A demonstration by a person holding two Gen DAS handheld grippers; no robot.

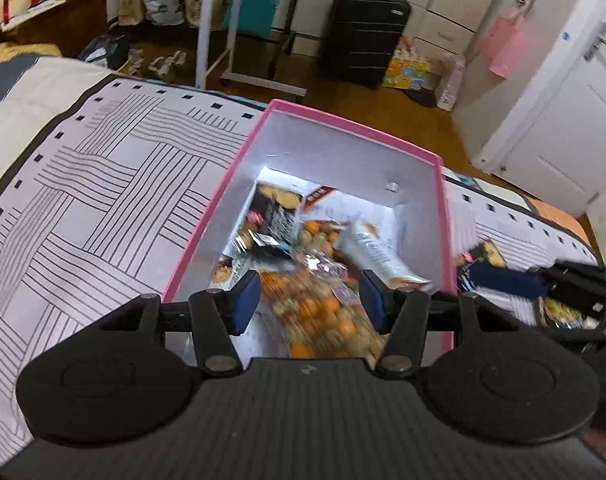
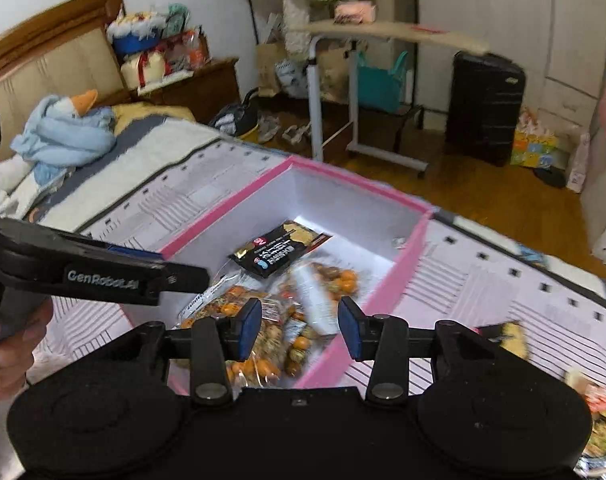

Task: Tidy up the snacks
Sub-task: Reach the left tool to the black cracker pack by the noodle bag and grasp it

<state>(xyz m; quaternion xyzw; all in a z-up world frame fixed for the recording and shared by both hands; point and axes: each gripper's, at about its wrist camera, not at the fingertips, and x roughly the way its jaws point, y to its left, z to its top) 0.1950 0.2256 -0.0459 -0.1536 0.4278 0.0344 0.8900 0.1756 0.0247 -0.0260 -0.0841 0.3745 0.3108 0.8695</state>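
Note:
A pink-rimmed white box [image 1: 443,216] [image 2: 413,246] stands on the bed. Inside lie clear bags of orange and green snacks [image 1: 323,312] [image 2: 263,320], a black packet [image 1: 277,216] [image 2: 281,250] and a white packet [image 1: 377,250] [image 2: 313,300]. My left gripper [image 1: 309,300] is open and empty above the box's near end. My right gripper [image 2: 299,328] is open and empty over the box's near right rim. The left gripper's arm shows in the right wrist view [image 2: 159,274]. More snack packets lie on the bed right of the box [image 1: 483,256] [image 2: 511,336].
The bed has a white sheet with black line patterns [image 1: 103,200] [image 2: 483,292]. A blue plush toy [image 2: 63,132] lies near the headboard. On the wooden floor beyond stand a rolling side table [image 2: 363,100] and a black suitcase [image 1: 363,32] [image 2: 483,108].

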